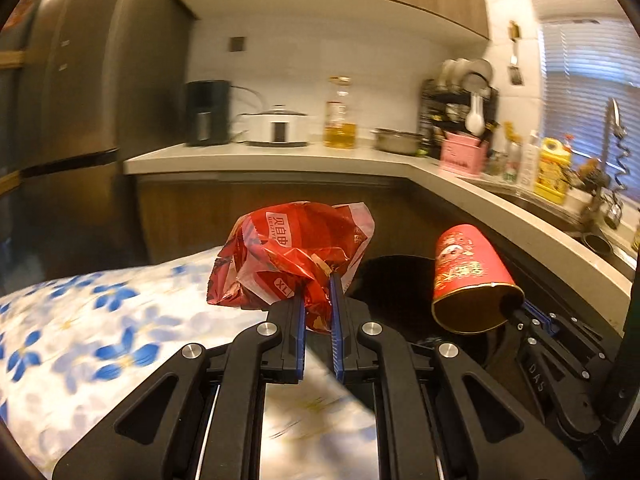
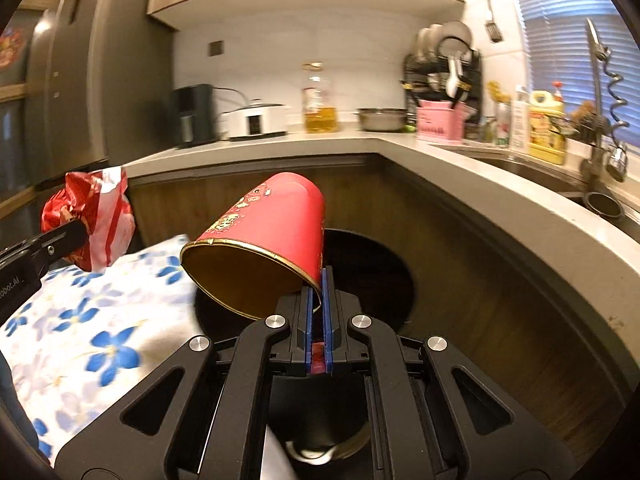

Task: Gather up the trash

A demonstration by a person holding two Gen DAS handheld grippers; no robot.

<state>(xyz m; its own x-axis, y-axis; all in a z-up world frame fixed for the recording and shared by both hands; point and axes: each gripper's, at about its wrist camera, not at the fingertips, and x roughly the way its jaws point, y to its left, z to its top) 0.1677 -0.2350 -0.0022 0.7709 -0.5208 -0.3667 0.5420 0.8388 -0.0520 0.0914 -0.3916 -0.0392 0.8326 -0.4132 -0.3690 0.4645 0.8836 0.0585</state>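
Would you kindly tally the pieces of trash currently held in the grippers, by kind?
Crumpled red plastic wrapper, in the left gripper: 1
Red paper cup, in the right gripper: 1
Total: 2

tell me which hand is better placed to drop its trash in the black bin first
Right, probably: its red paper cup hangs directly over the round black bin. The left's crumpled red plastic wrapper sits beside the bin, over the blue-flowered tablecloth.
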